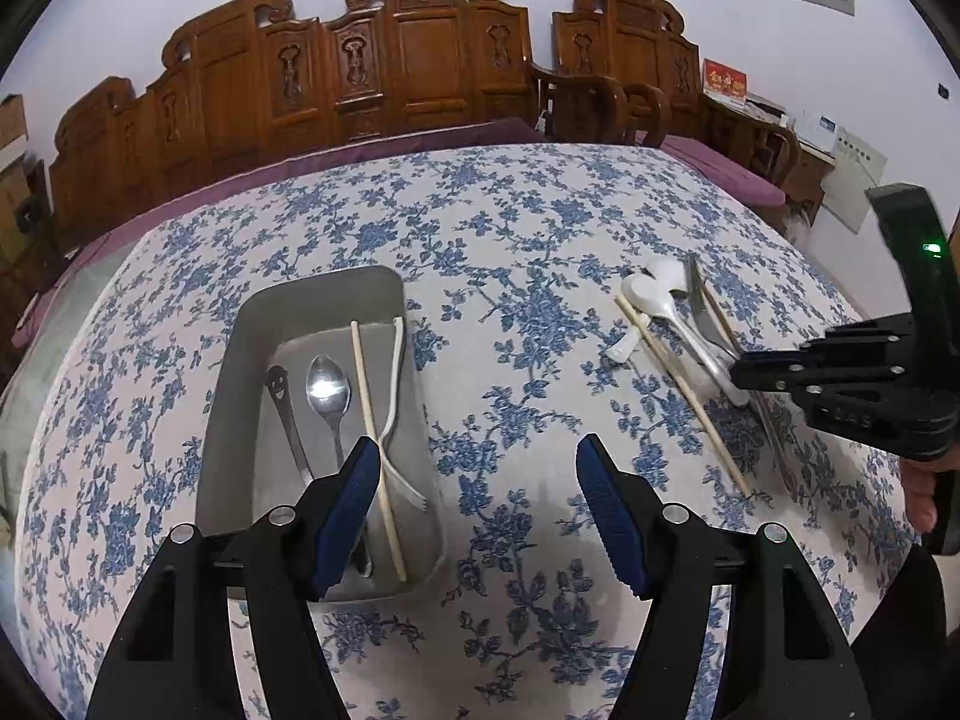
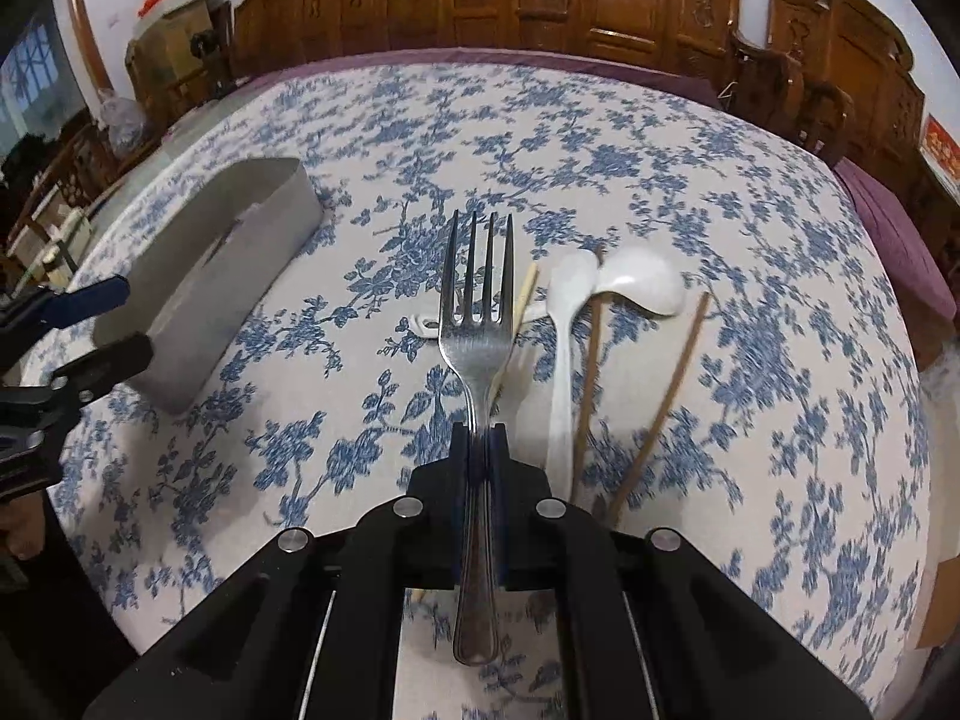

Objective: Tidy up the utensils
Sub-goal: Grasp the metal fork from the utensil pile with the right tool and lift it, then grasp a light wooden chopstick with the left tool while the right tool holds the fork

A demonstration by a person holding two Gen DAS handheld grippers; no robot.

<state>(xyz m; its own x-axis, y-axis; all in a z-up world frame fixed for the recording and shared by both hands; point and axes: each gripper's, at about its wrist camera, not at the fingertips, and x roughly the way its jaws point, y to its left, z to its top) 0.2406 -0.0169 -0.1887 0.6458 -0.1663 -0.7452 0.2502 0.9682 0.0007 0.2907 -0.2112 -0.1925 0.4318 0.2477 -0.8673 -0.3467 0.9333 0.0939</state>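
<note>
while the left gripper (image 1: 480, 480) hangs with its jaws wide apart and nothing between them, the grey tray (image 1: 252, 324) under its left finger holds a smiley-faced spoon (image 1: 282, 402), a steel spoon (image 1: 327, 390), a pale chopstick (image 1: 369, 414) and a white plastic fork (image 1: 395, 402). further right on the blue floral tablecloth (image 2: 750, 192), the right gripper (image 2: 478, 438) is clamped on the handle of a steel fork (image 2: 477, 324), tines pointing away, above the loose pile: white spoons (image 2: 570, 312) and brown chopsticks (image 2: 663, 396).
</note>
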